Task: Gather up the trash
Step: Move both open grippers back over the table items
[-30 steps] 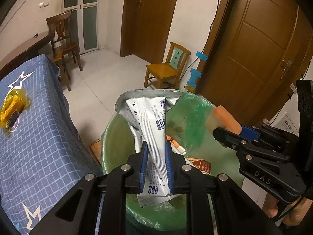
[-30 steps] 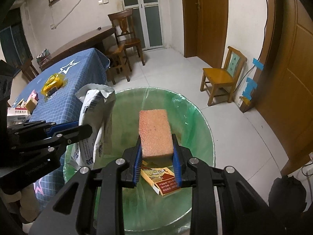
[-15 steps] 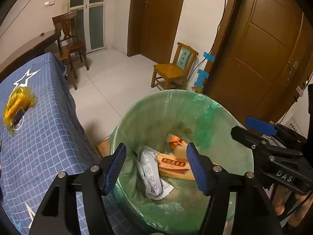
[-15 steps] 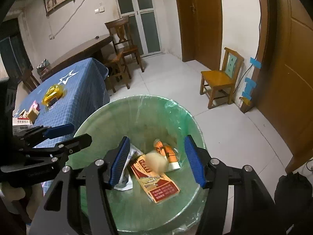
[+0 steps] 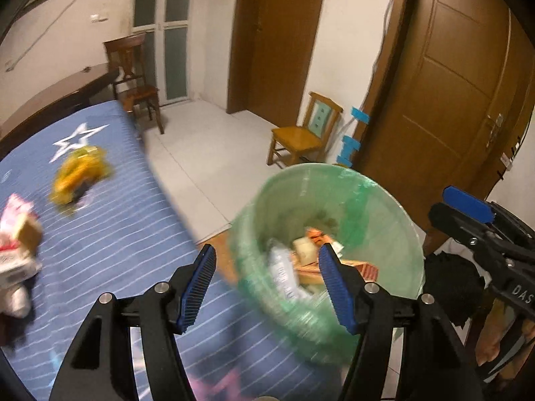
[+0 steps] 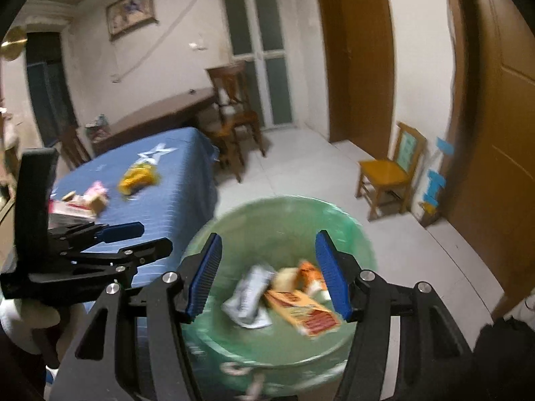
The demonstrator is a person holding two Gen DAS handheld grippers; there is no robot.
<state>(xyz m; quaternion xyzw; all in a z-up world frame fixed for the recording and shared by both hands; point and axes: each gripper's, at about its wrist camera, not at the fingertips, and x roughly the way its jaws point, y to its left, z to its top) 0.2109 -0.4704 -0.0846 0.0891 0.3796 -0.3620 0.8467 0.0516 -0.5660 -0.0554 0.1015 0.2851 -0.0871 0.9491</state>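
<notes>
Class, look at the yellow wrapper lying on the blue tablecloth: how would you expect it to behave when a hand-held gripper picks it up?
The yellow wrapper looks crumpled and translucent, so it is probably thin, floppy film that will sag when lifted. It seems light for its size and may slide on the blue tablecloth if nudged. Its glossy look suggests it could slip between the pads. Blur hides what it contains.

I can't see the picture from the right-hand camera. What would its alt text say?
The right gripper, fingers spread and empty, hangs over a green-lined trash bin holding a white wrapper, a flat orange-red box and other blurred scraps. To the left, the left gripper is beside a blue-covered table with a yellow bag.
</notes>
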